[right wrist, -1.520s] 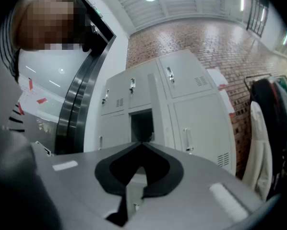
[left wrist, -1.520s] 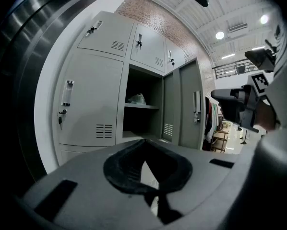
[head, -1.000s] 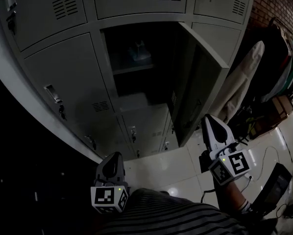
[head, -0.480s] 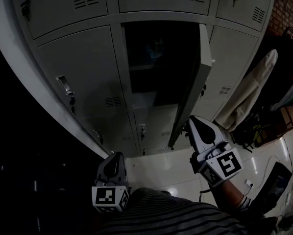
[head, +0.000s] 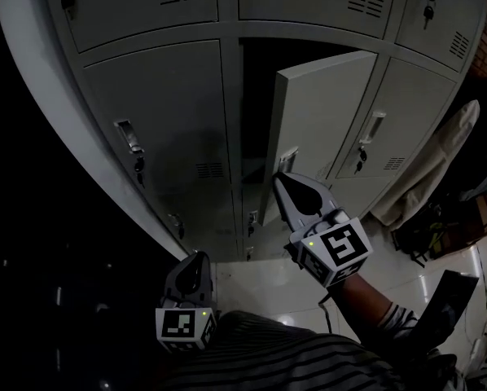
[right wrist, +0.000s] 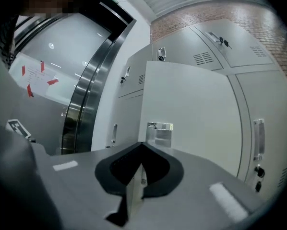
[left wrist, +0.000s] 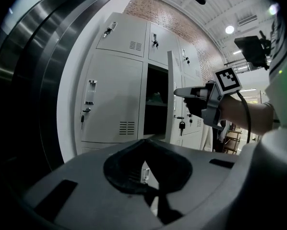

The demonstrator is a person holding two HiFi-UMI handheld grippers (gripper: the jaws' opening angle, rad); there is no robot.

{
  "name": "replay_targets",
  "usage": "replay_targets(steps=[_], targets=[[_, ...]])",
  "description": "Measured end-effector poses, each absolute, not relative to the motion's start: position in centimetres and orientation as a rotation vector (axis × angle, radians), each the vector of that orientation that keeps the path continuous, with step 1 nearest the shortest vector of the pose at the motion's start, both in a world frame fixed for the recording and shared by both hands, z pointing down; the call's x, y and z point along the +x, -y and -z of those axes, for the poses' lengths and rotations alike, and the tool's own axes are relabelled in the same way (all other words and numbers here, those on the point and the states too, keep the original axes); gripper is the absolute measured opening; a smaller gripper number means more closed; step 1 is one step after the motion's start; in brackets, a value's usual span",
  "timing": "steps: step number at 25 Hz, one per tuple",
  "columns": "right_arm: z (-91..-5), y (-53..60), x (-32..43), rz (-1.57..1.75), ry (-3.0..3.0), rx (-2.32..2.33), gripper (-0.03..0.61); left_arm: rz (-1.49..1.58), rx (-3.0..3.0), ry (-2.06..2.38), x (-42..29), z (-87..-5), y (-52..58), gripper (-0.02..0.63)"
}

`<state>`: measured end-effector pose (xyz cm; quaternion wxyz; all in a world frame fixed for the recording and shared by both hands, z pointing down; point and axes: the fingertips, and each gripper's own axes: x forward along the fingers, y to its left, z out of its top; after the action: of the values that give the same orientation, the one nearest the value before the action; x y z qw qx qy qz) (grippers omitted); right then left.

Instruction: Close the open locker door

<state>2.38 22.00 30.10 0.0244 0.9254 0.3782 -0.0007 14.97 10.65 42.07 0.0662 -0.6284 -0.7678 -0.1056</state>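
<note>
The grey locker door (head: 321, 129) stands partly open, swung most of the way toward its dark compartment (head: 256, 112). My right gripper (head: 282, 181) is shut, its tip against the door's outer face just below the latch plate (head: 287, 159). In the right gripper view the door face (right wrist: 191, 99) fills the middle and the latch (right wrist: 160, 131) sits just beyond the shut right gripper (right wrist: 142, 143). My left gripper (head: 191, 269) hangs low and shut, holding nothing. In the left gripper view the left gripper (left wrist: 144, 141) points at the lockers, with the door (left wrist: 170, 95) seen edge-on.
Shut lockers with keys surround the open one (head: 158, 120). A pale covered board (head: 429, 165) leans at the right, with bags and cables on the white tiled floor (head: 260, 287). A steel-framed glass wall (right wrist: 81, 104) stands left of the lockers.
The door has swung from wide open to nearly shut. My right gripper moved left and up with it, onto its outer face. The left gripper stayed put.
</note>
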Motion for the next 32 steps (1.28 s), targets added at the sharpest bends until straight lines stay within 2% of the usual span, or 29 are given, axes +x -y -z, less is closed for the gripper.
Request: replay_targets(steps=[19,32], targets=[[-32.1,-33.0,7.8,-0.082,-1.310,2.889,0.002,0.331,-2.000,2.226,20.1,-42.4,-11.9,0.003],[-32.3,-34.9,9.2,-0.135,-1.333,2.876,0.001,0.344,-2.040,2.185,22.2,-42.4,-11.0,0.003]])
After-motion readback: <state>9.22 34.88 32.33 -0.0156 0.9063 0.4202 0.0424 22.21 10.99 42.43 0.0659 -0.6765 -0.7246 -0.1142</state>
